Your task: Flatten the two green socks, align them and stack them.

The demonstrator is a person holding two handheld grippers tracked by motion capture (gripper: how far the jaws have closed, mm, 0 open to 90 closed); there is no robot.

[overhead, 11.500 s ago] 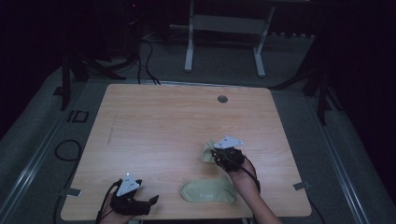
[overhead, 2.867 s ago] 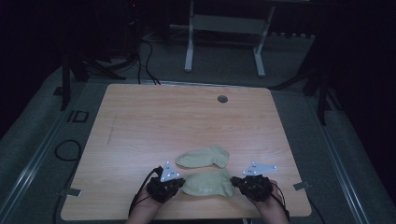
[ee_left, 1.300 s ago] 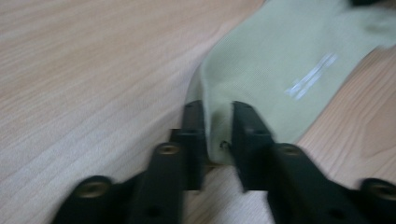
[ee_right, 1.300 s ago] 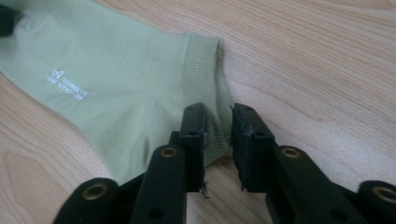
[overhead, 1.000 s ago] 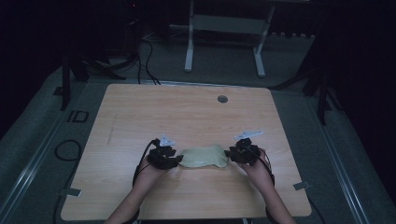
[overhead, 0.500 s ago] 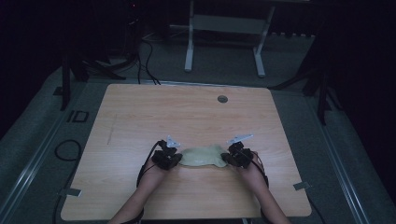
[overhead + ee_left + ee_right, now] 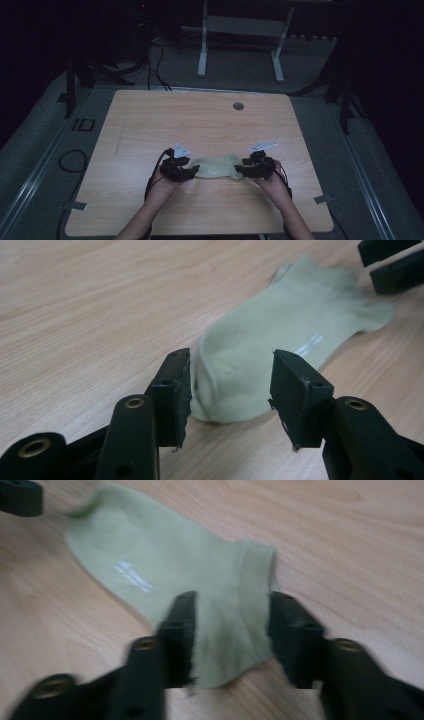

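Note:
A pale green sock (image 7: 215,167) lies flat on the wooden table (image 7: 200,125), near its middle front. My left gripper (image 7: 192,173) sits at the sock's left end, my right gripper (image 7: 240,171) at its right end. In the left gripper view the jaws stand open around the rounded toe of the sock (image 7: 260,345), and the left gripper (image 7: 230,390) rests low over the wood. In the right gripper view the right gripper (image 7: 230,635) is open astride the ribbed cuff of the sock (image 7: 200,580). Each view shows the other gripper's tips at the far end.
A round cable hole (image 7: 238,106) sits near the table's far edge. Beyond the table stands a white desk frame (image 7: 240,45), and cables (image 7: 155,60) lie on the dark floor. Bare wood surrounds the sock on all sides.
The sock was carried from the near edge up to the table's middle. Over the last second both grippers drew slightly inward along it and a little toward me.

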